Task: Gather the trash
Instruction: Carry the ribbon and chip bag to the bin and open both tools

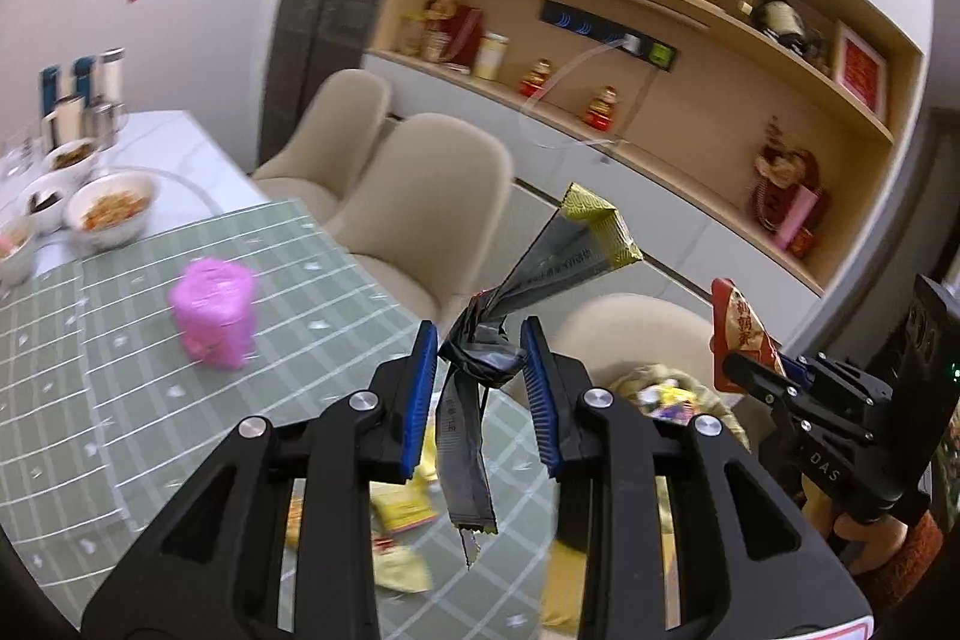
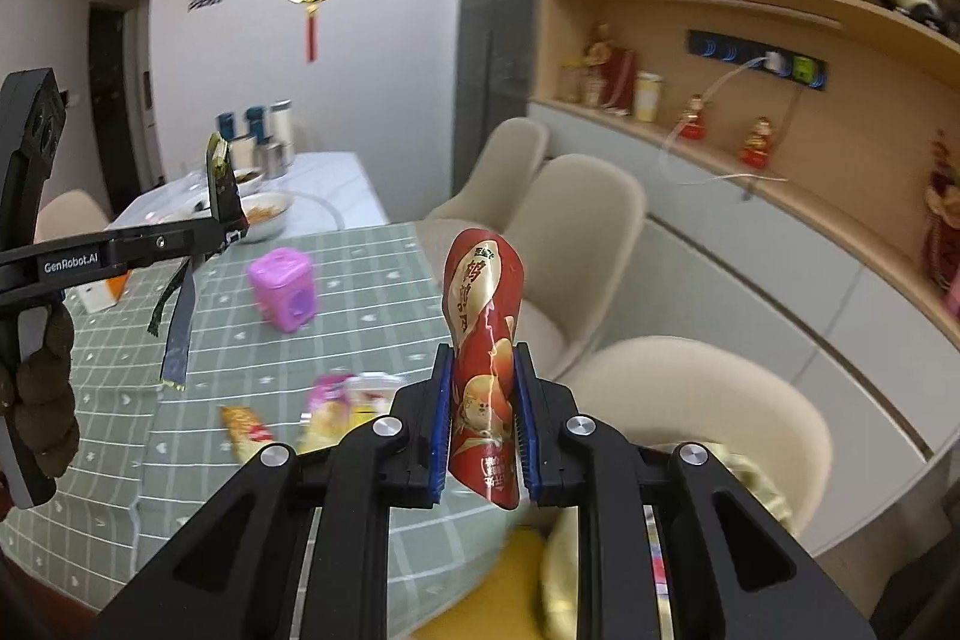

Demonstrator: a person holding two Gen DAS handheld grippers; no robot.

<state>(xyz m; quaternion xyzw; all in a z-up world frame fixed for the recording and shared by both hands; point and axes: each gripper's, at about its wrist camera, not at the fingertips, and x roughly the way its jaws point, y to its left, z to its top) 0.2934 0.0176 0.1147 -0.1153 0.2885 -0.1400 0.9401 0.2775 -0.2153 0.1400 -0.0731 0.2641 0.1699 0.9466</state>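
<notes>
My left gripper (image 1: 480, 370) is shut on a crumpled black and yellow wrapper (image 1: 564, 250). One end sticks up past the fingers and a strip hangs below. From the right wrist view the left gripper (image 2: 231, 232) is held above the table with the same wrapper (image 2: 180, 328) dangling. The right gripper (image 2: 483, 370) is shut on a red snack bag (image 2: 483, 304) that stands upright between its blue pads. From the left it shows at the right edge as the right gripper (image 1: 762, 376) with the red bag (image 1: 741, 325). Several loose wrappers (image 2: 342, 400) lie on the green checked tablecloth (image 2: 240, 358).
A pink container (image 2: 285, 289) stands mid-table. Bowls of food (image 1: 111, 208) and bottles sit at the far end. Beige chairs (image 2: 576, 232) line the table's right side. The nearest chair holds a pale yellow bag (image 1: 660, 388) with wrappers inside. Shelves with ornaments (image 2: 750, 142) fill the right wall.
</notes>
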